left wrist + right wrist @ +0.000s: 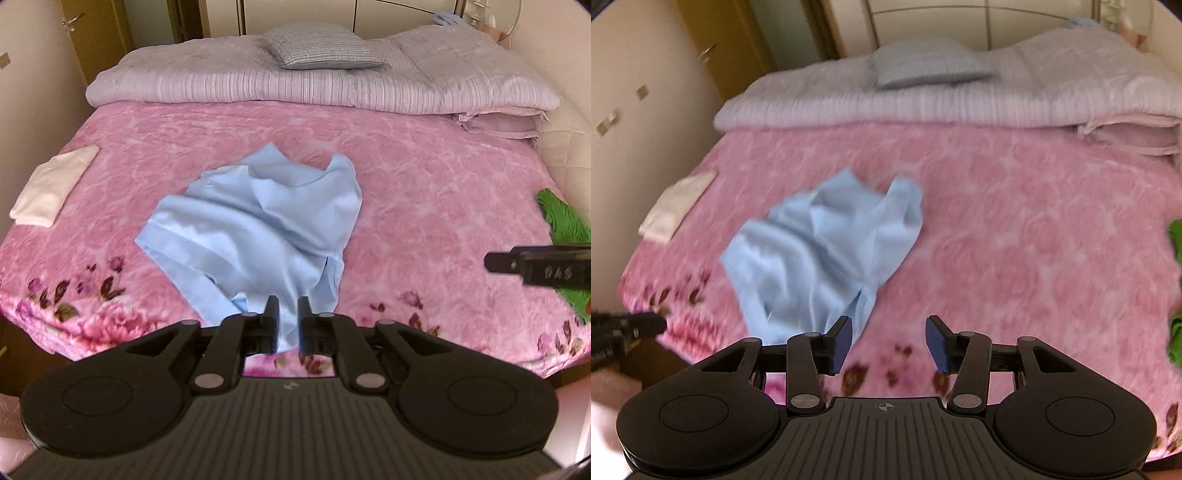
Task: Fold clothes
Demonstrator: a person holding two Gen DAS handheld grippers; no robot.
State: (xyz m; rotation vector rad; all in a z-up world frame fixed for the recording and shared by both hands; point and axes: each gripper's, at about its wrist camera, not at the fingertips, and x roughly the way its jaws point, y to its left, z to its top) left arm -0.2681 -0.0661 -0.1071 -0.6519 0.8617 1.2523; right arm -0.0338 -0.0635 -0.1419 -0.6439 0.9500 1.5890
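at right edge, cropped green cloth [561, 221]

My right wrist view is smeared, so the folds of the blue garment [823, 251] blur. The green cloth [561, 236] runs off the right edge, partly behind my right gripper [498, 262]. My left gripper [287, 321] hides what is probably the garment's hem.

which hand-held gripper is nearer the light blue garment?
Left. The left hand-held gripper sits right over the light blue garment's near hem, cloth showing in its narrow gap. The right hand-held gripper is open beside the hem, over the pink blanket.
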